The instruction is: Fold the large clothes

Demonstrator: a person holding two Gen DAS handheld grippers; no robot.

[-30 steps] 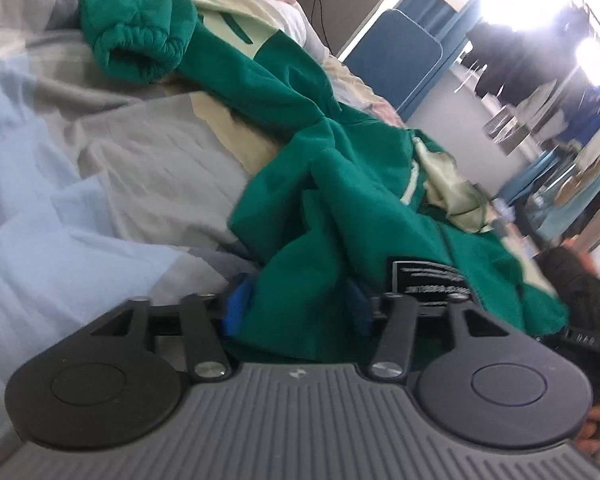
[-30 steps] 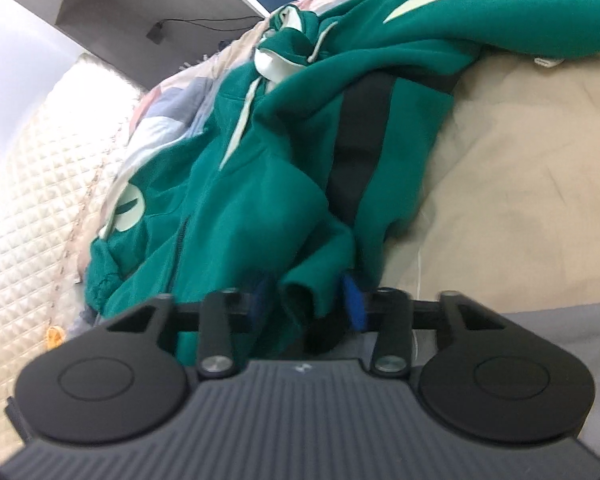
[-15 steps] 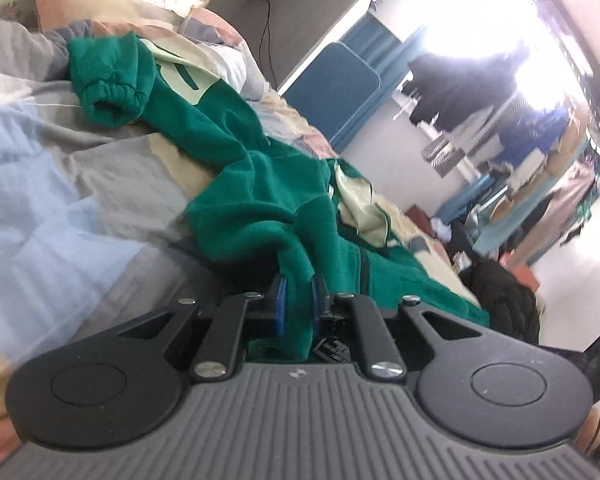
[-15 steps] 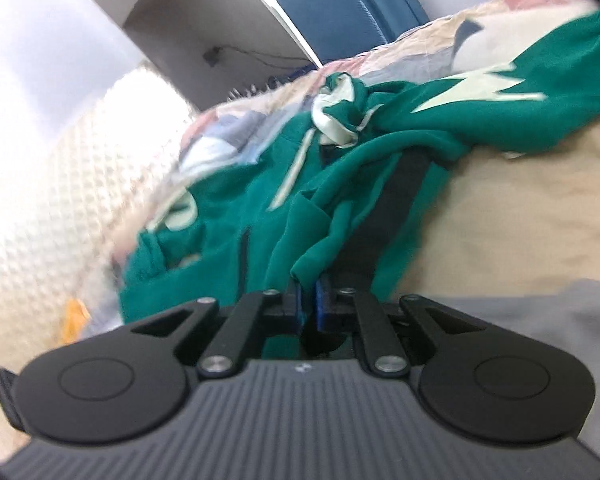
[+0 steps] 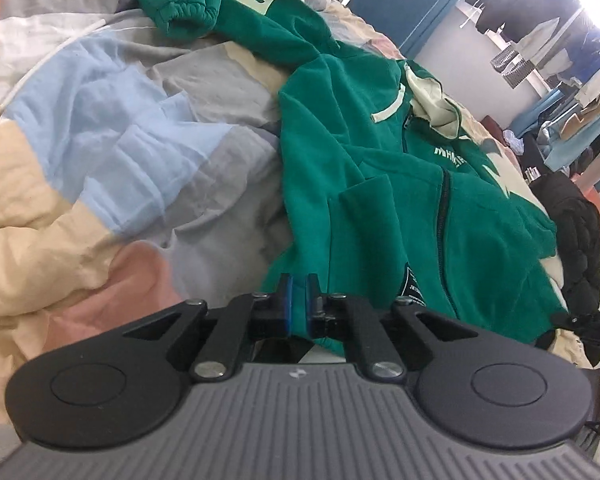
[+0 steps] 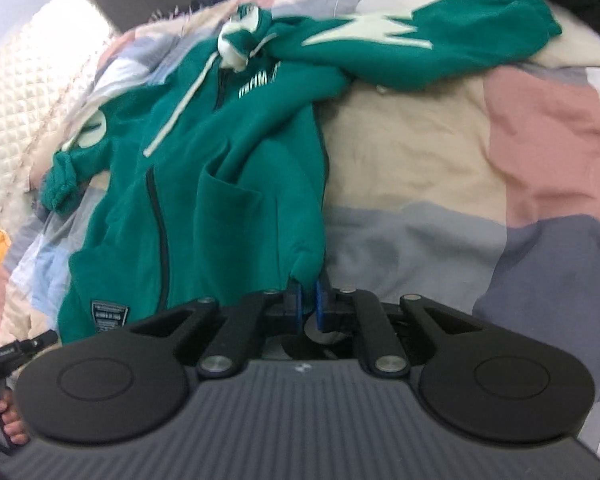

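A green zip hoodie with cream hood lining and cream sleeve marks lies front up on a patchwork quilt. My left gripper is shut on its bottom hem at one corner. In the right wrist view the same hoodie stretches away from me, and my right gripper is shut on the hem's other corner. Both sleeves spread out sideways: one cuff lies bunched at the far left, the other sleeve runs to the right. A black label sits near the hem.
The quilt has blue, grey, cream and pink patches and is wrinkled. A black padded garment lies at the bed's right side. A quilted headboard stands at the left. A hand holds the other gripper's grip.
Both grippers have shut on the hoodie's hem and pulled back and up. The crumpled hoodie body has been drawn out flat and long toward me.
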